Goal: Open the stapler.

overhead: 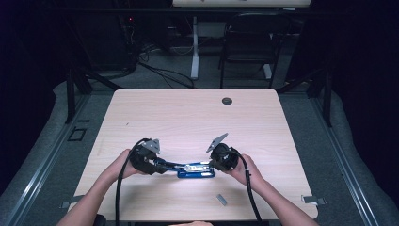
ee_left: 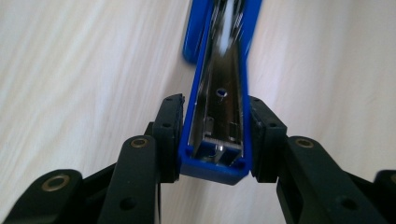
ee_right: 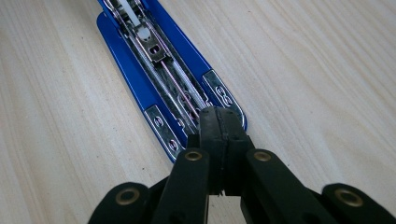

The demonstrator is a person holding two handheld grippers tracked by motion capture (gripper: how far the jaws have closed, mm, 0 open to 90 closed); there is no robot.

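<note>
1. The left gripper (overhead: 157, 165), held in the person's left hand (overhead: 123, 165), lies low over the pale wood-grain table (overhead: 188, 113) near its front edge. In the left gripper view its jaws are clamped on the two sides of the raised blue top arm (ee_left: 215, 140) of the stapler, whose shiny metal channel faces the camera.
2. Between the two grippers, on the table, lies the blue stapler with its chrome magazine, swung open (overhead: 195, 169); its flat blue base rests on the wood.
3. The right gripper (overhead: 212, 165), in the right hand (overhead: 242, 170), meets the stapler's other end. In the right gripper view its jaws are pressed together, pad to pad, with the tips (ee_right: 218, 122) on the metal front end of the magazine, just above the base.
4. Farther right, nearer the front edge, a small grey strip of staples (overhead: 221, 199) lies apart from the stapler.
</note>
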